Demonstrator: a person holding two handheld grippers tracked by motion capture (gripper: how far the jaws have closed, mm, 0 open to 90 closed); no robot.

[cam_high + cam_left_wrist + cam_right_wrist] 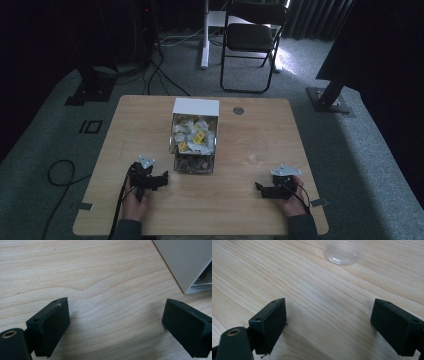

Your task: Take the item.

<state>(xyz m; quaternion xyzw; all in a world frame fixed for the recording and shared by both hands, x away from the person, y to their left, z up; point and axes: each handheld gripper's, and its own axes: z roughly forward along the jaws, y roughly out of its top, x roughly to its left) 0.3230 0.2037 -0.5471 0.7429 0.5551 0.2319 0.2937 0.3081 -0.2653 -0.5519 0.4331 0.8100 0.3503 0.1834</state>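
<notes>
Bench [250, 205]: wooden top, carrying everything.
Box [195, 137]: lying mid-bench, long axis running away from the person, holding small packets.
Cup [343, 251]: clear, standing just ahead of the right gripper.
Left gripper [115, 325]: resting beside the box, jaws gaping wide, holding nothing.
Right gripper [328, 325]: jaws spreading wide, holding nothing.

A box [195, 136] of packets stands mid-table, toward the far edge, and blocks any straight pass between the table's [145, 125] left and right halves there. A clear cup [253, 159] stands alone right of it. The strip along the near edge lies free between the left gripper [162, 179] and the right gripper [259, 189].
</notes>
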